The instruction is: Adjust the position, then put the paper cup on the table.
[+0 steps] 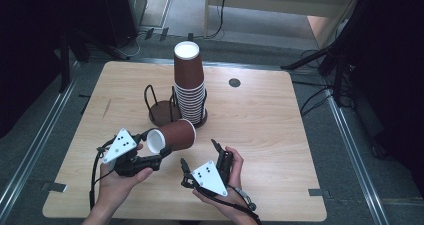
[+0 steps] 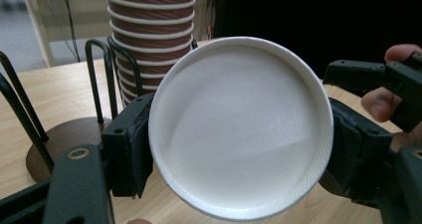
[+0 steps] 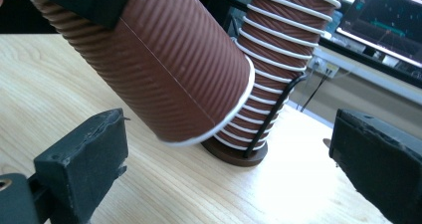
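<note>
**Cup held sideways near the racks**

Now the left gripper [image 1: 150, 160] has its jaws clamped across a brown paper cup [image 1: 172, 135], lying sideways above the counter [image 1: 260, 130] beside the cup stack [image 1: 190, 85]. The right gripper [image 1: 200, 162] waits with jaws wide, holding nothing. Best grip lightly; ribbed walls crush easily.

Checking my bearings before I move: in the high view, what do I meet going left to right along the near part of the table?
Left gripper → held cup → right gripper, then bare table to the right edge.
</note>
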